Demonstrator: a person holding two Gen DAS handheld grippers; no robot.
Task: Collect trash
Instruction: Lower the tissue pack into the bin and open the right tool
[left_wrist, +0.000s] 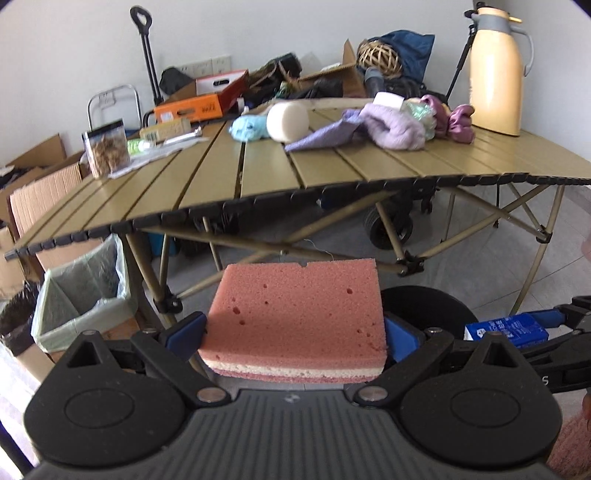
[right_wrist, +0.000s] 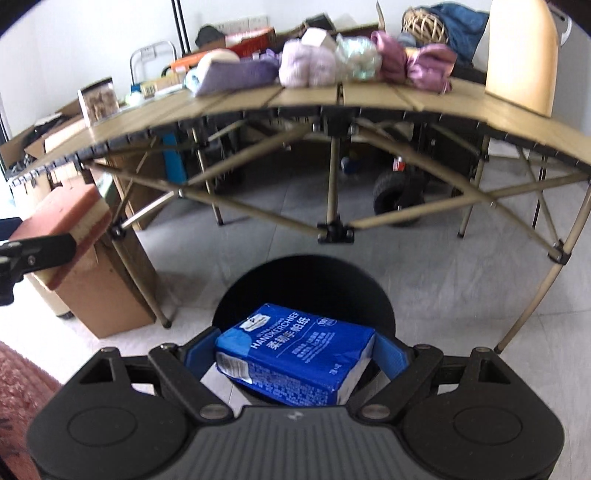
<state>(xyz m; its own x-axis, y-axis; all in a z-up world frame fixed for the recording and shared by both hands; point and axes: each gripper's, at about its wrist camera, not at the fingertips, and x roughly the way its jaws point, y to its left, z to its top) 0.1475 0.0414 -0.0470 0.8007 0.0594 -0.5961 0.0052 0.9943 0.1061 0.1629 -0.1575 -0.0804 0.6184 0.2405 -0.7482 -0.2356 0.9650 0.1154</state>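
My left gripper (left_wrist: 295, 330) is shut on a pink sponge (left_wrist: 295, 321) with a cream middle layer, held flat in front of the folding table's edge. In the right wrist view that sponge (right_wrist: 62, 221) shows at the far left. My right gripper (right_wrist: 295, 350) is shut on a blue handkerchief tissue pack (right_wrist: 291, 354), which hangs over the mouth of a round black bin (right_wrist: 306, 280) on the floor. The left wrist view shows the same tissue pack (left_wrist: 506, 330) and the black bin (left_wrist: 432, 306) low on the right.
An olive slatted folding table (left_wrist: 258, 177) carries a cream thermos jug (left_wrist: 496, 70), purple and pink cloths (left_wrist: 391, 127), a white foam roll (left_wrist: 288, 120) and a clear jar (left_wrist: 107, 147). A bag-lined box (left_wrist: 85, 295) and cardboard boxes (right_wrist: 99, 291) stand left. The table's crossed legs (right_wrist: 334, 229) are behind the bin.
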